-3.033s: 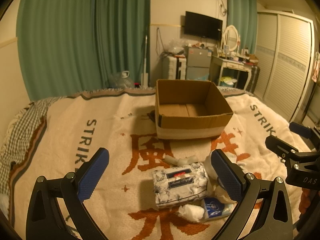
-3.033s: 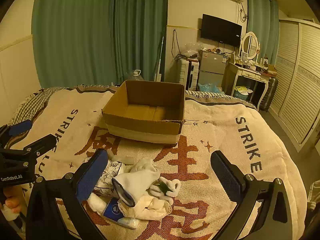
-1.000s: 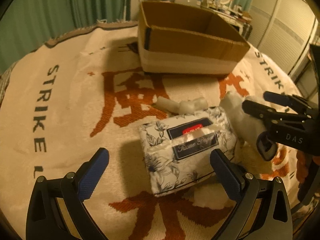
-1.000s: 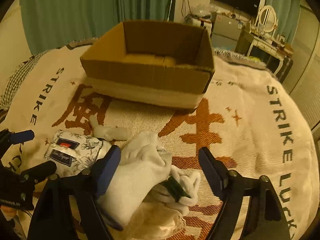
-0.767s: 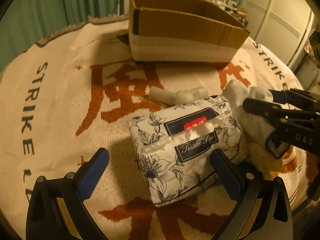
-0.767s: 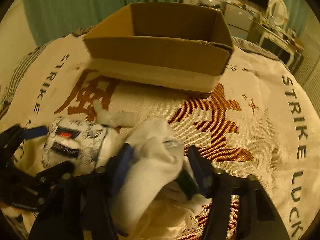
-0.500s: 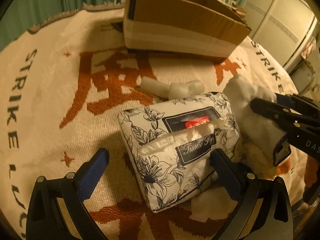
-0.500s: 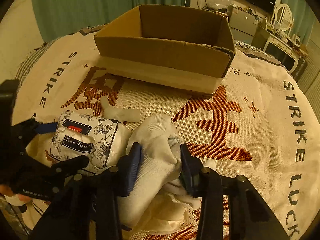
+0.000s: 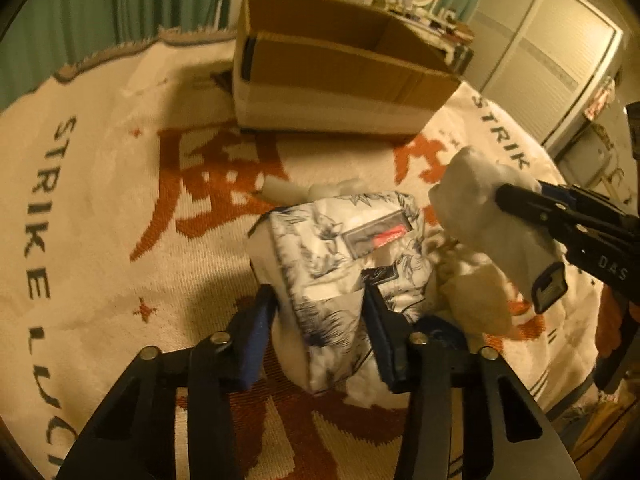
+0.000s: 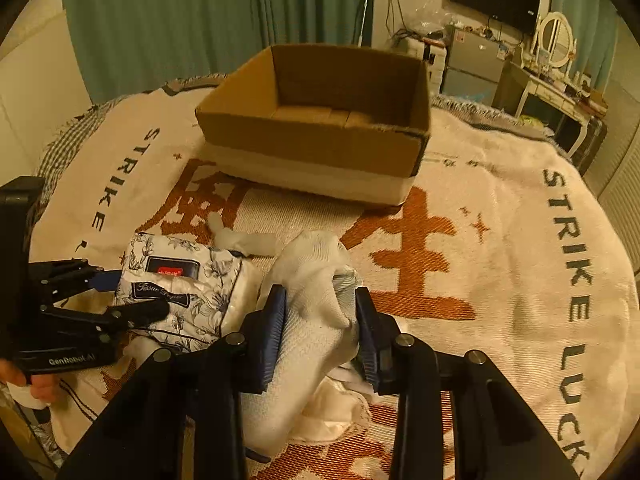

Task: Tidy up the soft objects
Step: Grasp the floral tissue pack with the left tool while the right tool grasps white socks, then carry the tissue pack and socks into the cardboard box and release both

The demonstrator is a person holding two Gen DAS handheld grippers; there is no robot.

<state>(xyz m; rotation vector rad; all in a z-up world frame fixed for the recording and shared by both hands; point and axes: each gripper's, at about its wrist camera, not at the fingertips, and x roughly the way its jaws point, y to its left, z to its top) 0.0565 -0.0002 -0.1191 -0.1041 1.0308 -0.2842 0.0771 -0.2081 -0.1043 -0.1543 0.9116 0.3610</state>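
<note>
- Jaws: left gripper (image 9: 320, 312) clamps floral tissue pack (image 9: 340, 264); right gripper (image 10: 320, 320) clamps white sock (image 10: 316, 304), both low over blanket (image 10: 500, 248).
- Cardboard box (image 10: 320, 136) behind looks empty.
- Nothing packed yet; loose cloths (image 10: 332, 404) remain.

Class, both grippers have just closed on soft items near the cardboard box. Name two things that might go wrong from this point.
1. The left gripper pinches only one end of the floral tissue pack, so the soft pack may sag or slip out when lifted.
2. The white sock in the right gripper lies on a pile of white cloth; lifting may drag cloth along instead of reaching the cardboard box cleanly.
</note>
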